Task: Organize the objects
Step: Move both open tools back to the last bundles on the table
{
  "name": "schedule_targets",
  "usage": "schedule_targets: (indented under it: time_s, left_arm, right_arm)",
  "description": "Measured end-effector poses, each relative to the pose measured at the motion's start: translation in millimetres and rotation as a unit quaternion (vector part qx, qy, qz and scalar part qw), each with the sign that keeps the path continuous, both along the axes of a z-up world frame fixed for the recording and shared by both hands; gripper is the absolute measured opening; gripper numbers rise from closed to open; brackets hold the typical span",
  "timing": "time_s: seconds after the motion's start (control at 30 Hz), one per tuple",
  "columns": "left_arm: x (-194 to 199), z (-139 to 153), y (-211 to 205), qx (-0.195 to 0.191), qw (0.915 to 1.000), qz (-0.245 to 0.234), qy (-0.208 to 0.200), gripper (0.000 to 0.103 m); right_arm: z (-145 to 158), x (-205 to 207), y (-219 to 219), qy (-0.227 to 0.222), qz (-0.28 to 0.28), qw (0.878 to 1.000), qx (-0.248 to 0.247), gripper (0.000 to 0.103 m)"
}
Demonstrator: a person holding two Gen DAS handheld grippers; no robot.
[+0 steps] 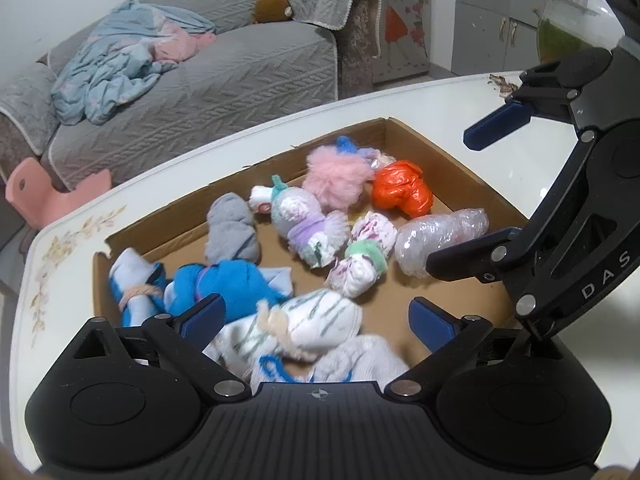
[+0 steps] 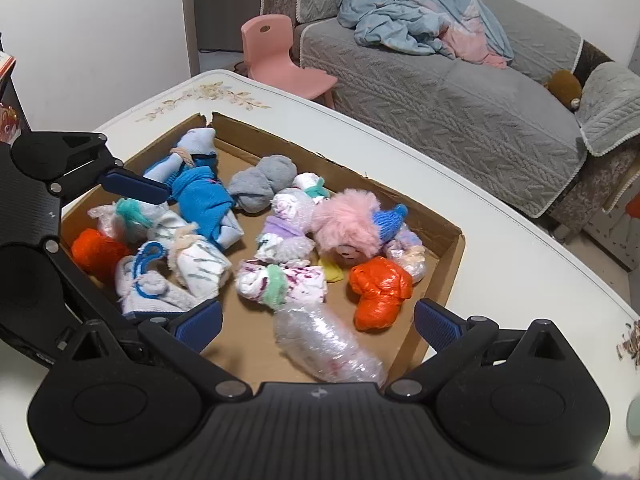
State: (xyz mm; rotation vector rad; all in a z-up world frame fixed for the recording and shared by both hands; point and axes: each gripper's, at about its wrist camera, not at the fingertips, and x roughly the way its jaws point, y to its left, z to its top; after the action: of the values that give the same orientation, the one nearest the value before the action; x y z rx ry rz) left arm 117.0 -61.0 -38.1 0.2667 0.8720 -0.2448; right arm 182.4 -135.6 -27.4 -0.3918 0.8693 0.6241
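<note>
A shallow cardboard tray [image 1: 404, 132] [image 2: 452, 248] on the white table holds several tied bundles: a white striped bundle [image 1: 304, 328] [image 2: 200, 264], a blue one [image 1: 224, 280] [image 2: 200, 200], a grey one [image 1: 232, 232] [image 2: 260, 180], a pink fluffy one [image 1: 336, 172] [image 2: 344, 220], an orange bag [image 1: 404, 188] [image 2: 380, 288], a bubble-wrap roll [image 1: 444, 236] [image 2: 328, 340]. My left gripper [image 1: 316, 320] is open above the striped bundle. My right gripper [image 2: 318, 324] is open above the bubble-wrap roll. The right gripper also shows in the left wrist view [image 1: 472, 196], open.
The white table [image 1: 80, 232] [image 2: 500, 200] has floral edges. A grey sofa [image 1: 224, 76] [image 2: 460, 108] with a blue blanket [image 1: 116, 64] stands behind it. A pink chair [image 2: 276, 56] is beside the table. Grey cabinets [image 1: 496, 28] stand at the back right.
</note>
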Motion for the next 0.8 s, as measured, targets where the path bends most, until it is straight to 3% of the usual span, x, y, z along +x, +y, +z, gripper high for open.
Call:
schedule_targets:
  time_s: [0.3, 0.53, 0.8]
  left_arm:
    - [-35.7, 13.2, 38.3, -0.026, 0.9975, 0.063, -0.019, 0.102]
    - [-79.0, 9.7, 70.4, -0.063, 0.9911, 0.114, -0.026, 0.102]
    - [-127.0, -4.0, 74.9, -0.095, 0.9842, 0.144, -0.040, 0.102]
  right_arm:
    - [8.8, -27.5, -0.3, -0.003, -0.029, 0.999, 0.020, 0.102]
    - [6.6, -52.9, -5.5, -0.002, -0.072, 0.996, 0.048, 0.102]
    - [-3.4, -82.7, -10.8, 0.010, -0.110, 0.990, 0.086, 0.102]
